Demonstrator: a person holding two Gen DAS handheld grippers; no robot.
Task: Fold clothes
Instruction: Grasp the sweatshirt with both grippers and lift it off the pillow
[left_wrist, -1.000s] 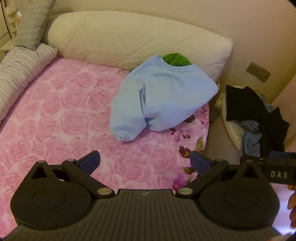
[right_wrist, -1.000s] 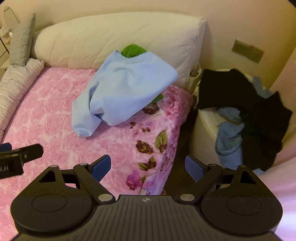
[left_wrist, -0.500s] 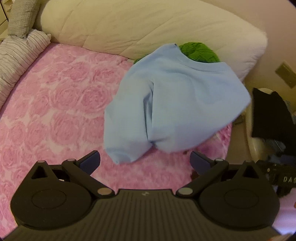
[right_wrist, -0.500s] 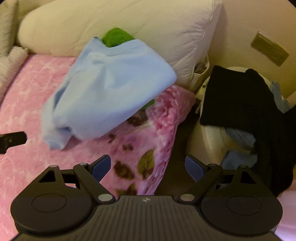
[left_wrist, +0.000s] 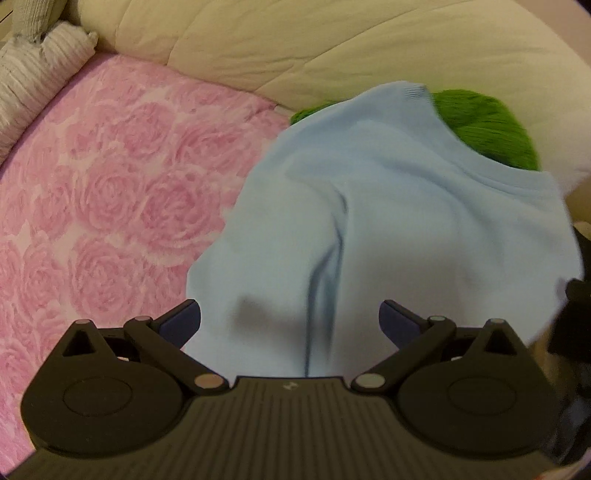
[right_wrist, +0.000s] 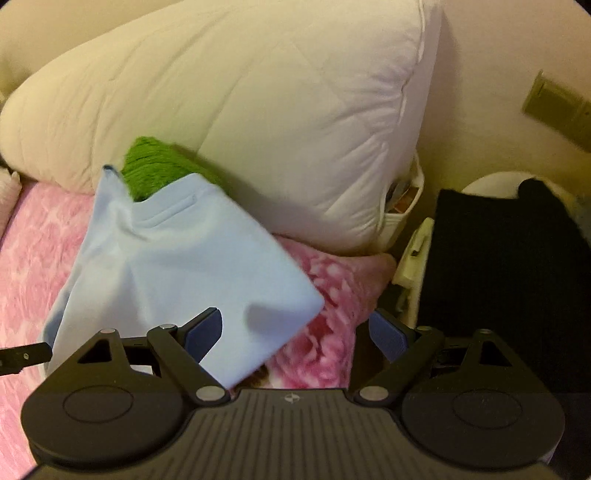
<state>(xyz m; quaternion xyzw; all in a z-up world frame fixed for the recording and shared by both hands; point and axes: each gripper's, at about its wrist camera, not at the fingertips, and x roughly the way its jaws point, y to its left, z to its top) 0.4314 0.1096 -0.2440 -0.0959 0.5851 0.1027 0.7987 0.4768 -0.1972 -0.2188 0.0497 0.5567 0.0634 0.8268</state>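
Claws left (left_wrist: 290, 319) and right (right_wrist: 295, 332), both spread wide, have closed in on the blue garment (left_wrist: 388, 236).

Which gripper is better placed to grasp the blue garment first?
Left, probably. The open left gripper faces the blue garment squarely, cloth filling the gap between its fingers. The open right gripper meets only the garment's corner, mostly over the pink sheet.
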